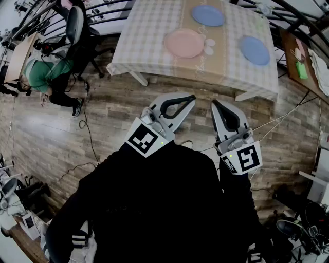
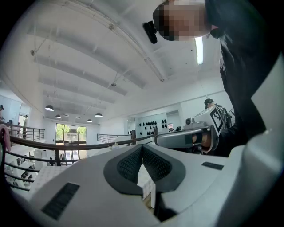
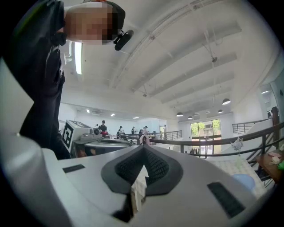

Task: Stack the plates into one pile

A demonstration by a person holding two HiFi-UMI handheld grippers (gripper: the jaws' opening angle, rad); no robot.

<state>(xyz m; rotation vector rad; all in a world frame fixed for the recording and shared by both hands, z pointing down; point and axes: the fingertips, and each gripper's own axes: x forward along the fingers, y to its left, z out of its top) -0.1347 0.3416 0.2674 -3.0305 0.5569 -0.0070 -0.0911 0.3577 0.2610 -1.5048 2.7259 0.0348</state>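
Three plates lie apart on the checked tablecloth (image 1: 149, 36) in the head view: a pink plate (image 1: 184, 43) in the middle, a blue plate (image 1: 207, 15) behind it and another blue plate (image 1: 254, 50) to the right. Both grippers hang over the wooden floor, well short of the table and close to my chest. My left gripper (image 1: 191, 97) is shut with nothing in it, its tips touching. My right gripper (image 1: 215, 104) is also shut and empty. In the gripper views both tilt upward toward the ceiling, left gripper (image 2: 142, 146) and right gripper (image 3: 144, 148) each with pads pressed together.
A person in a green top (image 1: 43, 74) sits by an office chair (image 1: 77, 25) at the left. Cables run over the wooden floor (image 1: 103, 118). A brown side table (image 1: 303, 64) stands at the right. A railing (image 2: 66, 144) shows in the gripper views.
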